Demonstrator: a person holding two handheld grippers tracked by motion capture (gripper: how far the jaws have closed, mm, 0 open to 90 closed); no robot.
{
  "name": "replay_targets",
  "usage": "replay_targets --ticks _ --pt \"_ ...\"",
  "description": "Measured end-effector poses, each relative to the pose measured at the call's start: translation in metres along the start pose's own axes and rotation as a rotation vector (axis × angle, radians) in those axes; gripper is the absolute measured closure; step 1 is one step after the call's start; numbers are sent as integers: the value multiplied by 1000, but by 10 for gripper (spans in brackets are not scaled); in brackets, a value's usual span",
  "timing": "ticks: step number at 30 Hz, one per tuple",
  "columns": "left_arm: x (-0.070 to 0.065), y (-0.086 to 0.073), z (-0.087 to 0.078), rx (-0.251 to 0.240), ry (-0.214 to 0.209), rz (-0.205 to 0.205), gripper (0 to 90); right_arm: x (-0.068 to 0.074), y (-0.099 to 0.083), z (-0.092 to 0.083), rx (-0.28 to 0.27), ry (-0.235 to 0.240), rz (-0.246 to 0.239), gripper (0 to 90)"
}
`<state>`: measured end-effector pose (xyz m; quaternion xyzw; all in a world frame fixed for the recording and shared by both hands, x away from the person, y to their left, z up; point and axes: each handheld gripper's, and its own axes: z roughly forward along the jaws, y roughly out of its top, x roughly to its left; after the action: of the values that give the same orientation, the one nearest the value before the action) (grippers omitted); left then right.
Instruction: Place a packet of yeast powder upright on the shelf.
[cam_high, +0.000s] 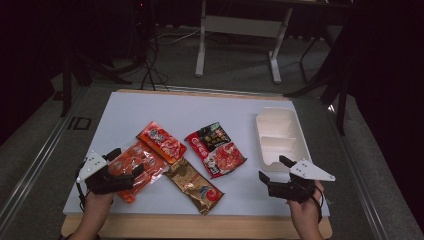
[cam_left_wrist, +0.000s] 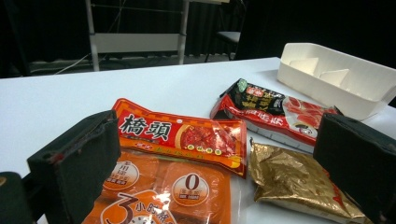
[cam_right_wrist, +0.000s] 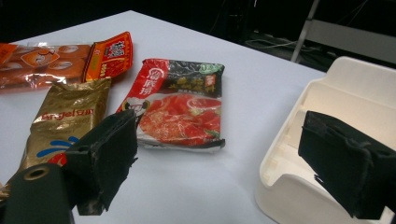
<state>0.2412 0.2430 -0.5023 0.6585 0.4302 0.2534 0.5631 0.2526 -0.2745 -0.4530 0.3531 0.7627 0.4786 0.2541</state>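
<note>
Left tongs sit wide open right over the orange pack, jaws either side of it but not pinching yet. Right tongs are open too, holding nothing, hovering at the near end of the white tray. So nothing's packed: tray looks bare, all four packs flat on the bench. Plenty of room mid-bench; the gold pack lies near the front edge.

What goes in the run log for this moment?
left gripper: open over orange packet | right gripper: open, beside white tray | nothing held
</note>
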Motion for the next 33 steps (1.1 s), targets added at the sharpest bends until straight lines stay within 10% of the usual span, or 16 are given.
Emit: replay_targets --ticks 13,33 --pt "1 -2 3 14 -12 -5 10 17 26 -2 -11 45 -86 115" --pt "0 -2 -1 1 -9 -6 10 58 80 55 68 260 -140 101"
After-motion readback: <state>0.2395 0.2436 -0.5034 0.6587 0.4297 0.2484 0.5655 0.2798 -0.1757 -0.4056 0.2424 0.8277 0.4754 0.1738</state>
